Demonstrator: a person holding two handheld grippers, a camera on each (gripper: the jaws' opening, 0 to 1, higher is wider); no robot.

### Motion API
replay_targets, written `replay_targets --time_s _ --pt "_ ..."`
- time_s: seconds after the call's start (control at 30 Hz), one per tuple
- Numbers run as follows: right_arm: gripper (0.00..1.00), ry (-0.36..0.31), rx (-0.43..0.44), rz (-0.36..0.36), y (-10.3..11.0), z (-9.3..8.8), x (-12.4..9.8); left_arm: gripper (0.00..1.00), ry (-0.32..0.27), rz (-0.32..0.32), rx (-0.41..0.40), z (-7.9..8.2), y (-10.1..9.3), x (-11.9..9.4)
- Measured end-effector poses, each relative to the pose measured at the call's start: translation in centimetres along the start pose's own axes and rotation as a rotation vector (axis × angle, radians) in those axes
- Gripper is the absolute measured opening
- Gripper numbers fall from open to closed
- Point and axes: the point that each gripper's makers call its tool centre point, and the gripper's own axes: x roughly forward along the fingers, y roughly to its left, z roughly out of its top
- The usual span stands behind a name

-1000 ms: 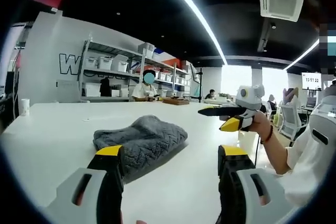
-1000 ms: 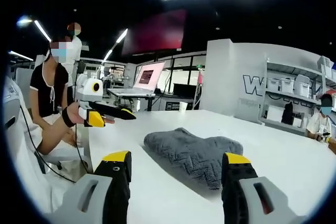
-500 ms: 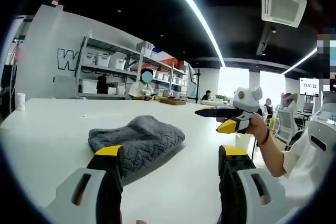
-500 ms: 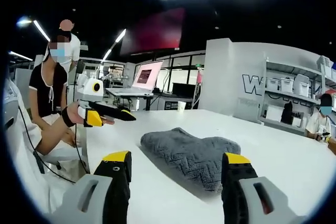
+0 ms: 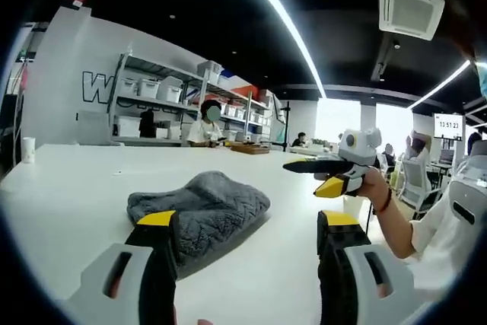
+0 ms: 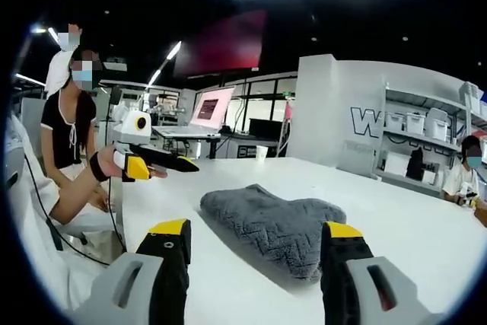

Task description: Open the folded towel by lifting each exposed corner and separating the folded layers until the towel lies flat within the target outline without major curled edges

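A grey folded towel (image 5: pixel 202 205) lies bunched on the white table (image 5: pixel 68 195), just beyond my left gripper (image 5: pixel 248 221), whose yellow-tipped jaws stand wide open and hold nothing. In the right gripper view the same towel (image 6: pixel 274 218) sits ahead, between and past the open jaws of my right gripper (image 6: pixel 256 230). Each gripper hovers near a different side of the towel without touching it. The right gripper (image 5: pixel 310 176) shows at the right of the left gripper view, held in a hand. The left gripper (image 6: pixel 169 165) appears at the left of the right gripper view.
The white table (image 6: pixel 426 234) stretches far beyond the towel. A paper cup (image 5: pixel 28 150) stands near its far edge. Shelving with bins (image 5: pixel 156 104) and a seated person (image 5: pixel 207 129) are behind. A laptop (image 6: pixel 209 112) and a standing person (image 6: pixel 72 131) are off the table's side.
Both views have shifted a little with the hands. The towel lies as before, and both grippers stay open and hold nothing.
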Motion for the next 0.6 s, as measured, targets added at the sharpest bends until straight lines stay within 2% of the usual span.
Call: replay_targets --time_s 0.6 --pt "0.67 0.01 -0.006 0.005 -0.69 0.1 0.91 0.73 0.001 0.002 0.004 0.79 0.89 0.66"
